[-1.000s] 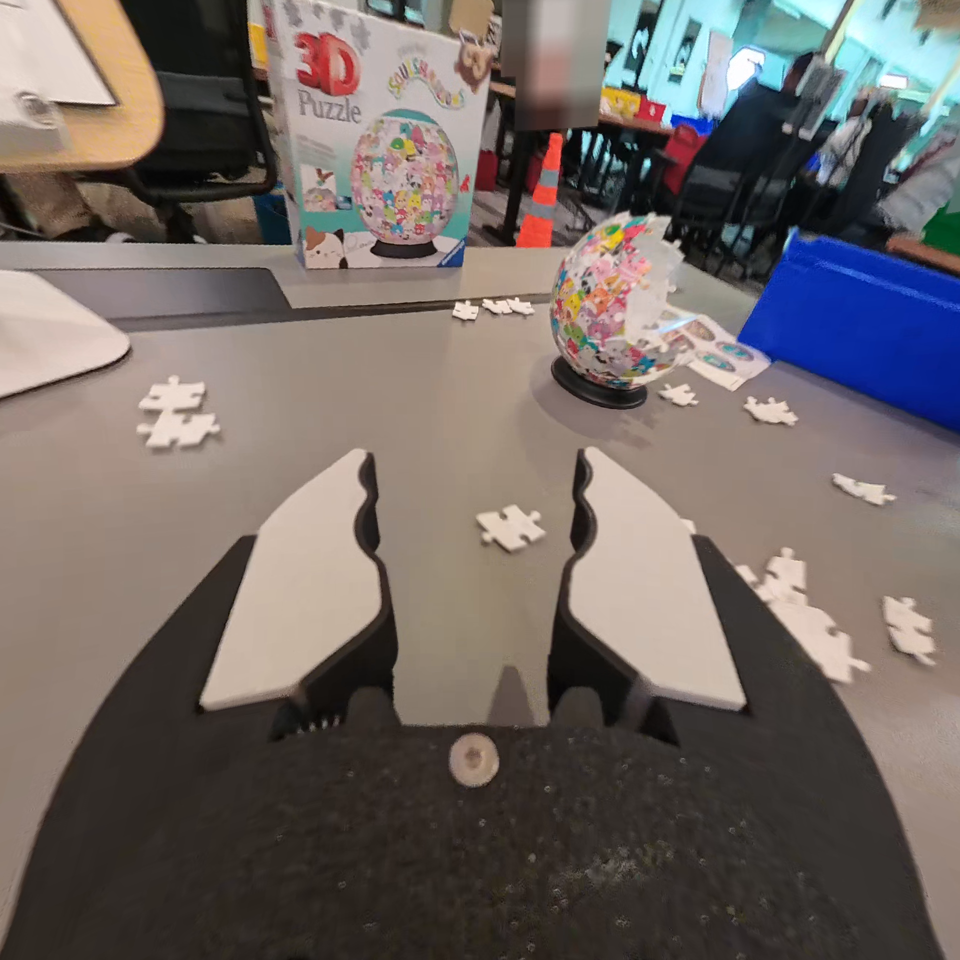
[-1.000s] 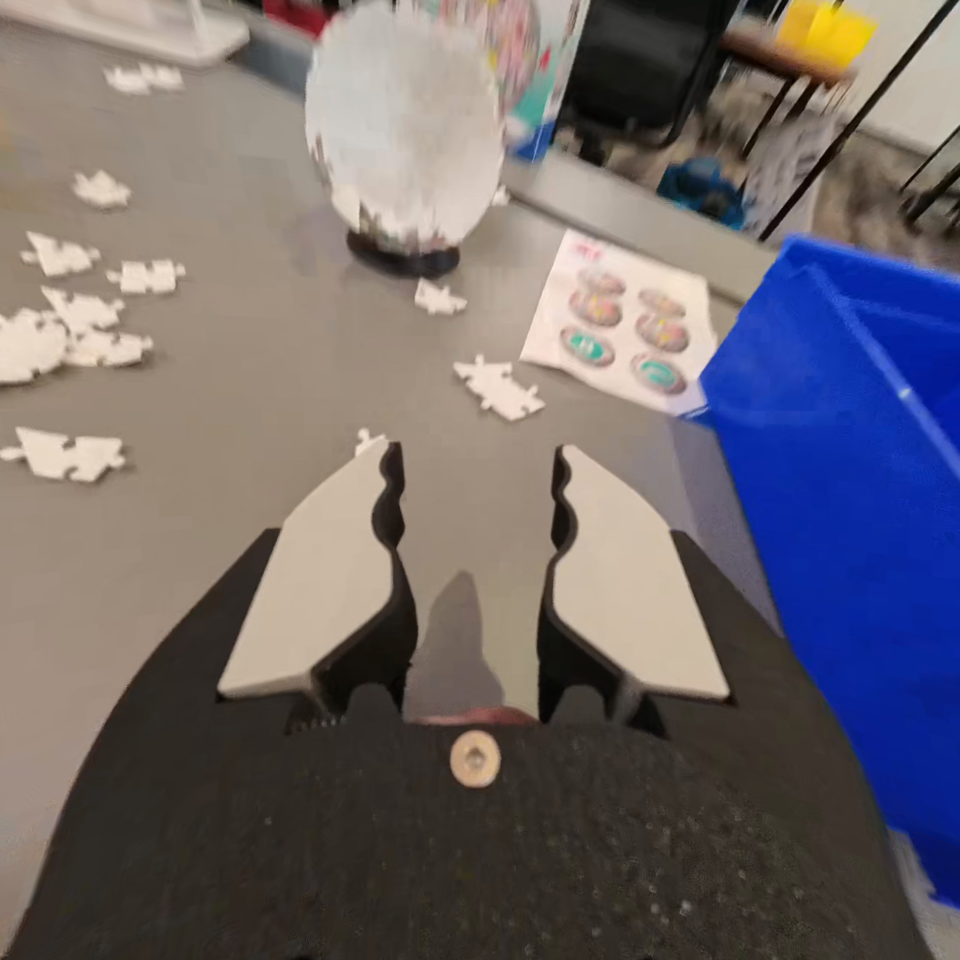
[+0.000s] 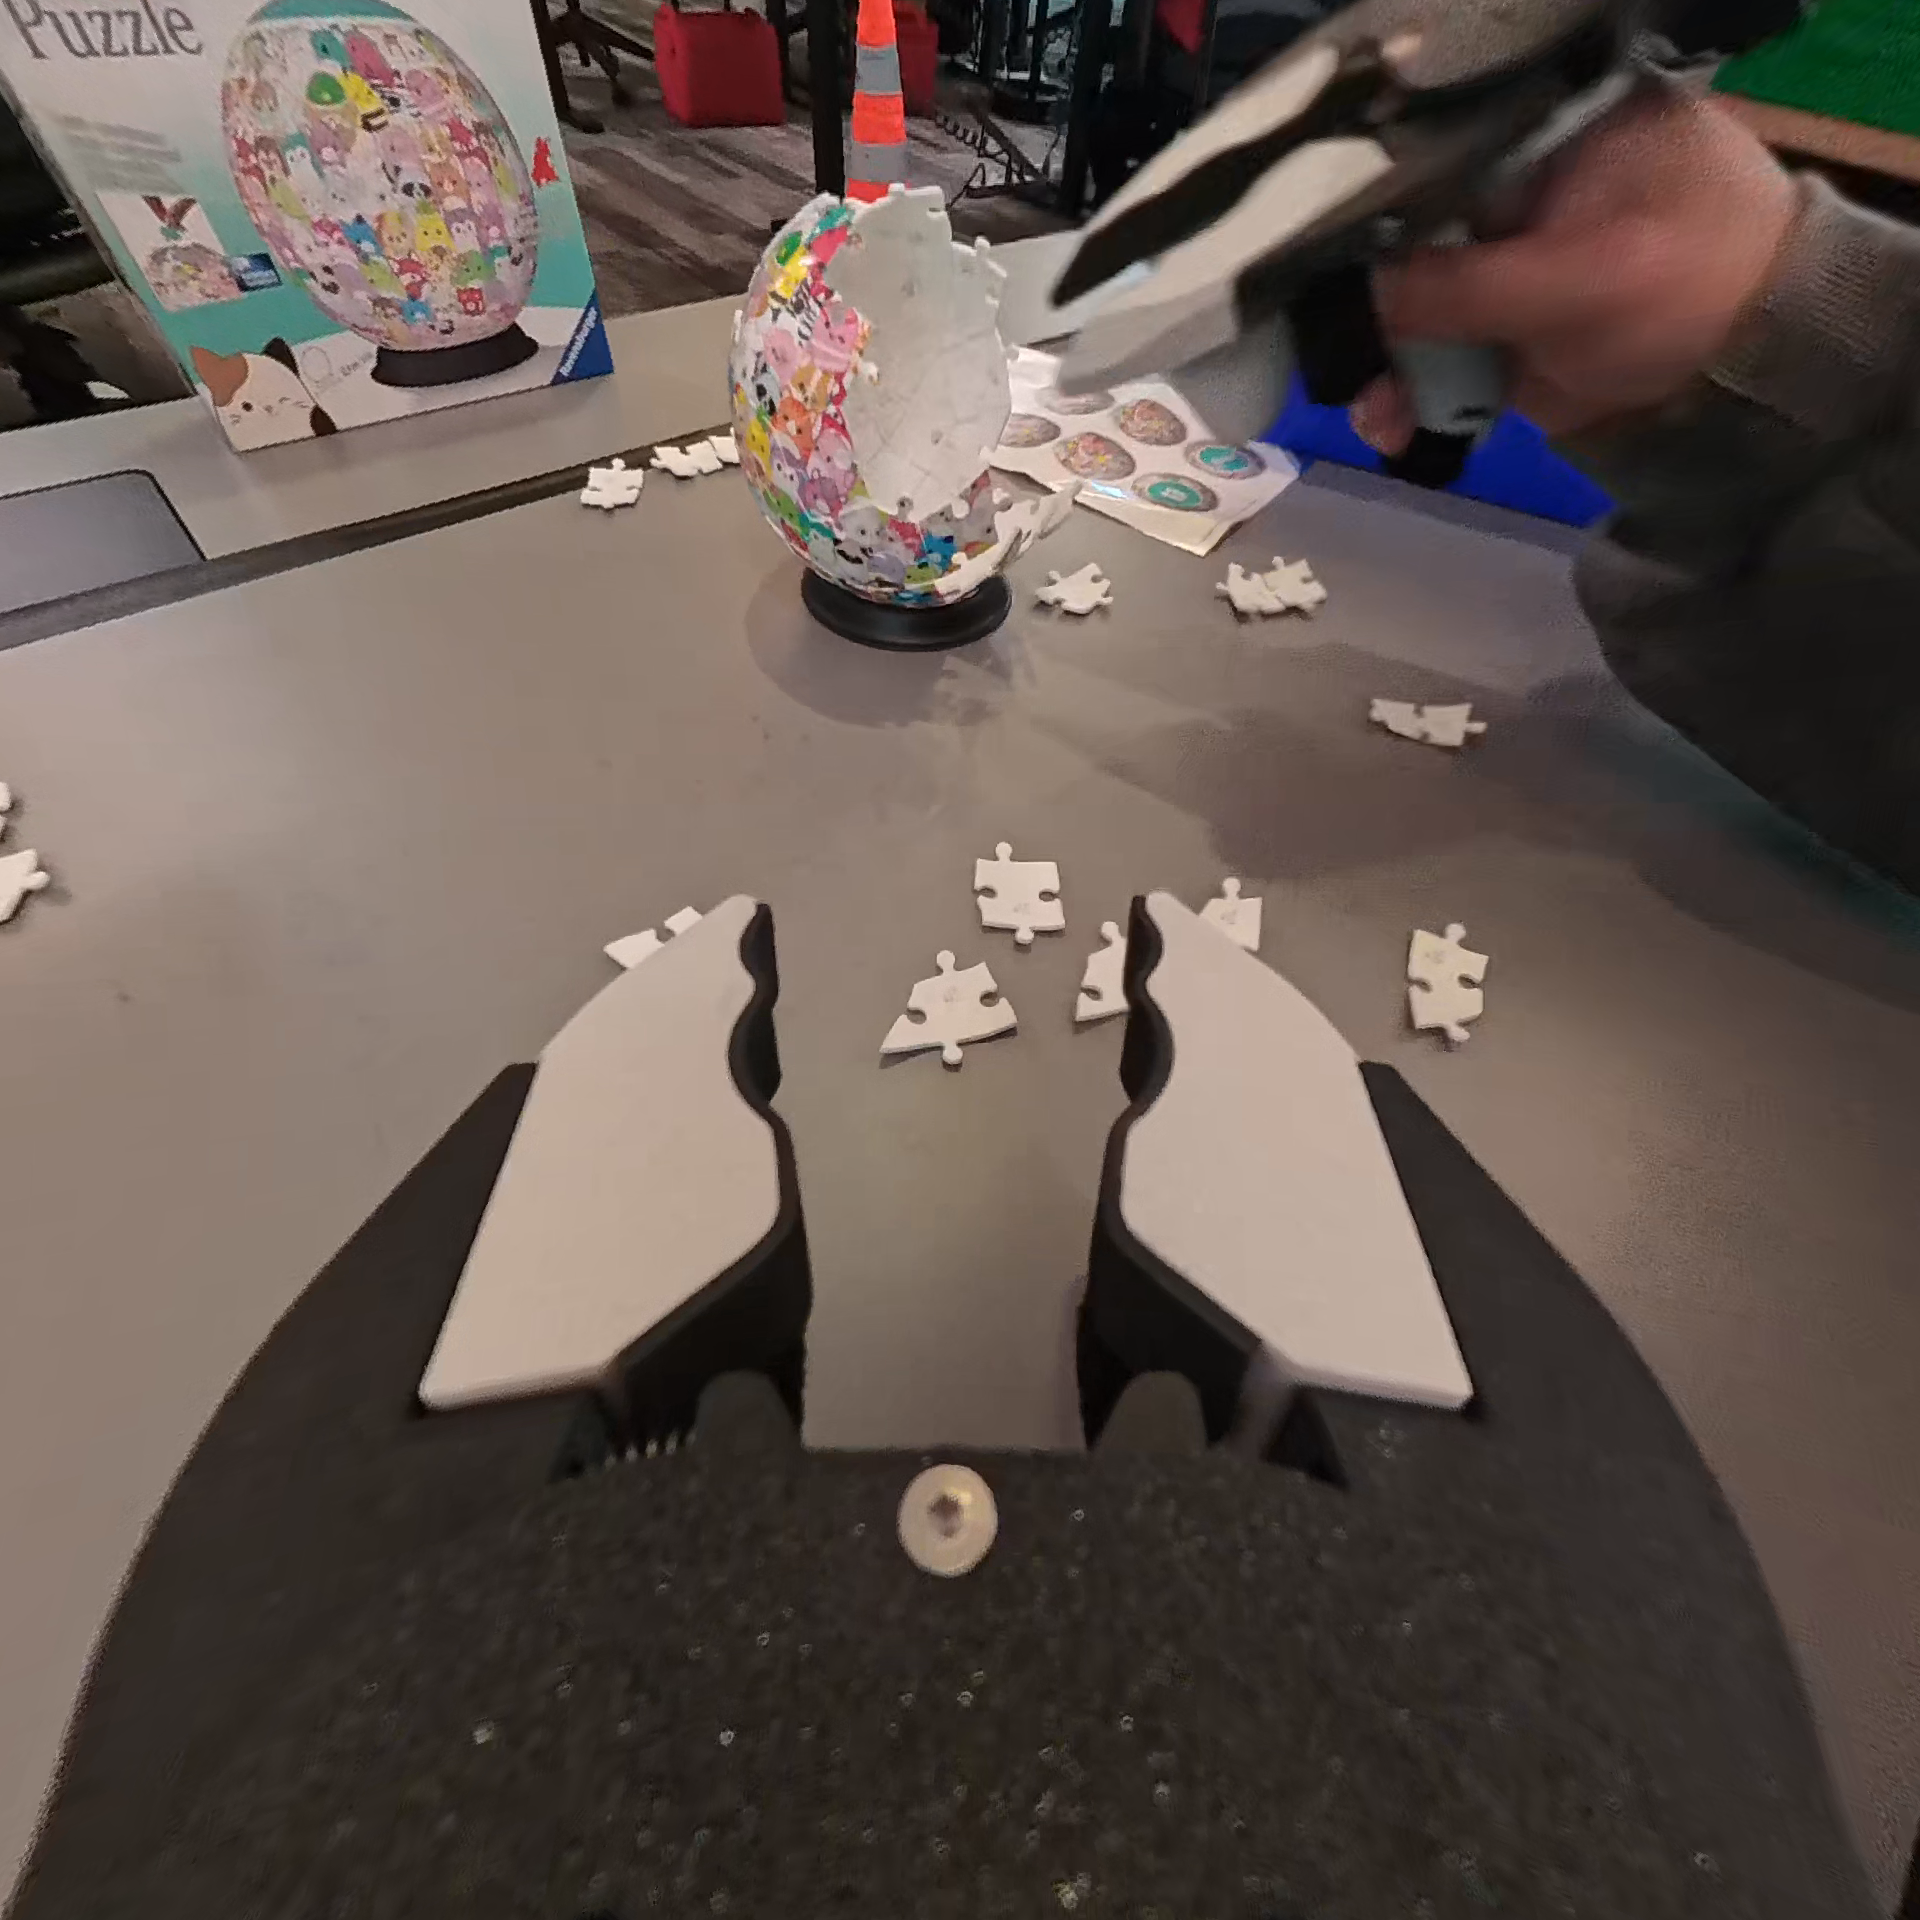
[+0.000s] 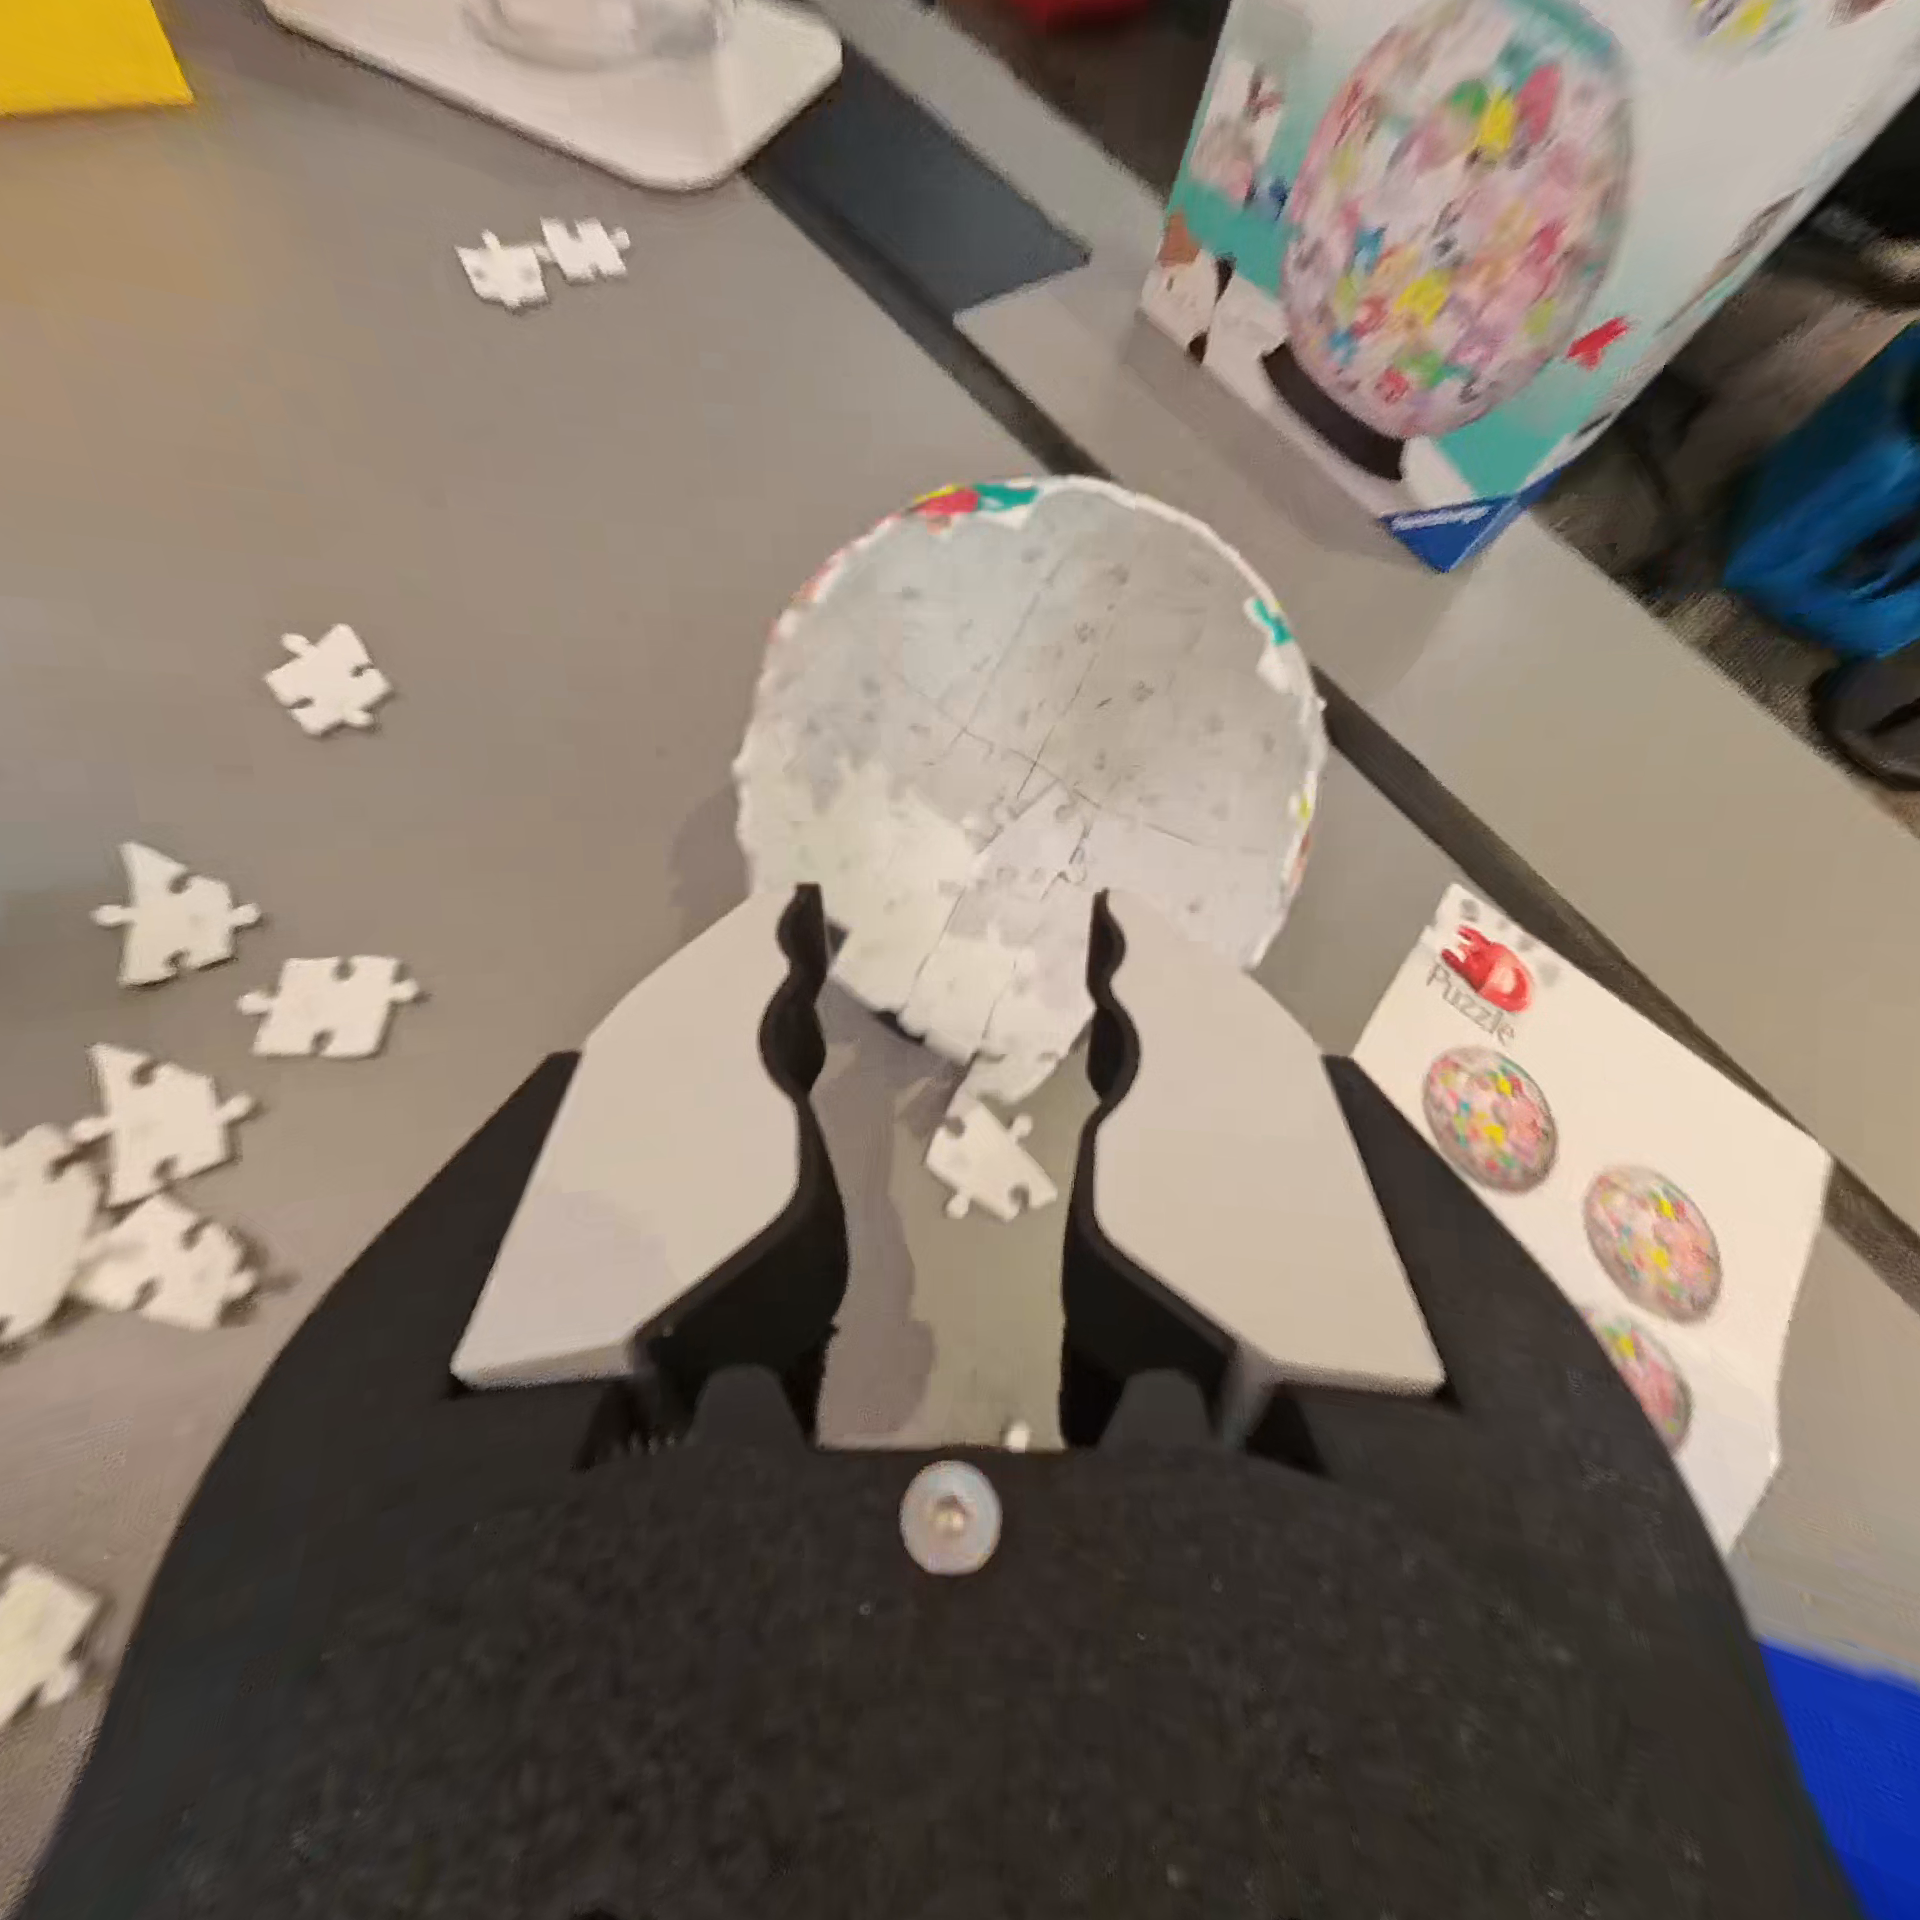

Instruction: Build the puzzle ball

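The half-built puzzle ball point(image 3: 821, 416) stands on a black ring stand point(image 3: 904, 613) on the grey table; its outside is colourful and its open side faces right. My left gripper point(image 3: 951, 914) is open and empty, low over several loose white pieces, one point(image 3: 951, 1013) between its fingers. My right gripper point(image 4: 953, 904) is open and empty, raised and pointing into the ball's white inside point(image 4: 1029, 727). A loose piece point(image 4: 987, 1164) lies on the table below it. The right gripper also shows in the left wrist view point(image 3: 1081, 322), held by a hand, just right of the ball.
The puzzle box point(image 3: 312, 208) stands behind the ball. An instruction sheet point(image 4: 1590, 1195) lies to the ball's right. Loose white pieces point(image 4: 166, 925) are scattered to the left. A white flat base point(image 4: 582, 73) sits at the far corner. A blue bin point(image 4: 1849, 1766) is at the right. There is about 25 centimeters between the tips of the two grippers.
My left gripper has moved forward over a cluster of loose pieces, nearer the ball. My right gripper has risen and closed in on the ball's open side. Both stayed open.
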`<action>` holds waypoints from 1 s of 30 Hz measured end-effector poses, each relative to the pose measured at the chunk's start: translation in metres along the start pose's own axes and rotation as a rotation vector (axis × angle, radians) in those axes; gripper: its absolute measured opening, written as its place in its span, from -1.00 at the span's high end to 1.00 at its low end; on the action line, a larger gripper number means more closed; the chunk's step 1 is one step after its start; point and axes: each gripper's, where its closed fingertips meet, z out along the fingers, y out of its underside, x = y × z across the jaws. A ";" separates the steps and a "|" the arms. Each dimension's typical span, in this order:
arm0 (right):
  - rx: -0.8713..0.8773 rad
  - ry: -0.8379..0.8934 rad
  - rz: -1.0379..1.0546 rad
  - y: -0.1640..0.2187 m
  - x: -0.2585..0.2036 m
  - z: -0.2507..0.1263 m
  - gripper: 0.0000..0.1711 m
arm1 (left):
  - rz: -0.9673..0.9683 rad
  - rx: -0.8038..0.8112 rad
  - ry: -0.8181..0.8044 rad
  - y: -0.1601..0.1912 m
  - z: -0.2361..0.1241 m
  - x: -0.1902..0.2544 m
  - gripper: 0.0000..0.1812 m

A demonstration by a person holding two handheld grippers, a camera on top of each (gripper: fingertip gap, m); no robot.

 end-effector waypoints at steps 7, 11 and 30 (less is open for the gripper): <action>-0.253 0.014 -0.162 0.012 0.016 0.070 0.55 | -0.001 -0.045 0.001 0.012 0.010 -0.007 0.29; -0.318 0.045 -0.131 0.017 0.020 0.086 0.57 | -0.033 -0.055 0.028 0.014 0.015 -0.007 0.29; -0.572 0.066 -0.051 0.041 0.016 0.096 0.55 | -0.031 -0.066 0.053 0.017 0.018 -0.004 0.29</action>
